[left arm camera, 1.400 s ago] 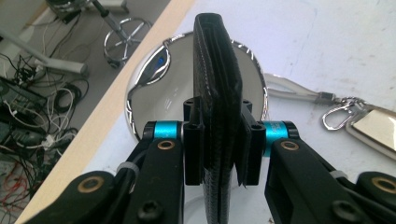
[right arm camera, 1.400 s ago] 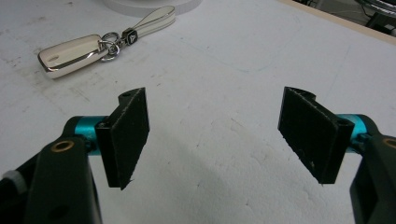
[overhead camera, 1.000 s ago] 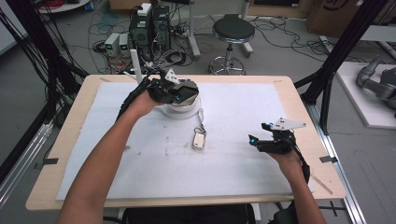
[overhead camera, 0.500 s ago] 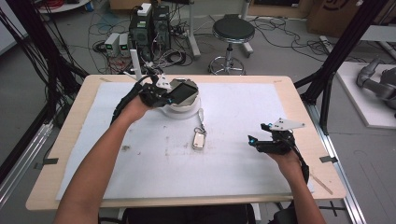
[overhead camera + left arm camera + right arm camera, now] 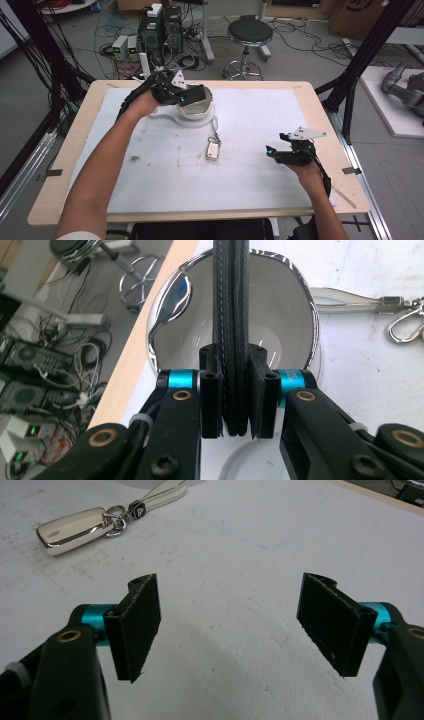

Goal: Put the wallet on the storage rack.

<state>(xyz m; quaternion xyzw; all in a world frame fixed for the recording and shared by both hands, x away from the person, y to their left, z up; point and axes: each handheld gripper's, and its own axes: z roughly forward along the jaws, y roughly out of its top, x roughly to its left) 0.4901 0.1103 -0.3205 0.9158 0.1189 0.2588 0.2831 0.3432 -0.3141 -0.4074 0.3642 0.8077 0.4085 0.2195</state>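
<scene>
My left gripper (image 5: 187, 96) is shut on a black stitched leather wallet (image 5: 231, 300), which is pinched edge-on between the pads and held just above a shiny white-sided bowl (image 5: 209, 108) at the table's back left. The wallet (image 5: 195, 93) reaches across the bowl's mouth (image 5: 300, 295). A white key fob (image 5: 213, 149) with a strap and clip lies mid-table, and it appears as the key fob (image 5: 75, 527) at the upper left of the right gripper view. At the right, just above the white mat, my right gripper (image 5: 274, 153) stands open and empty, its jaws (image 5: 235, 615) wide apart.
A white mat (image 5: 250, 190) covers most of the wooden table. The fob's strap (image 5: 345, 297) and metal clip (image 5: 405, 325) lie just right of the bowl. Beyond the table's far edge are a stool (image 5: 248, 35), computer boxes and cables on the floor.
The left hand has shifted slightly to the left over the bowl with the wallet between its jaws. The right hand and the key fob have stayed put.
</scene>
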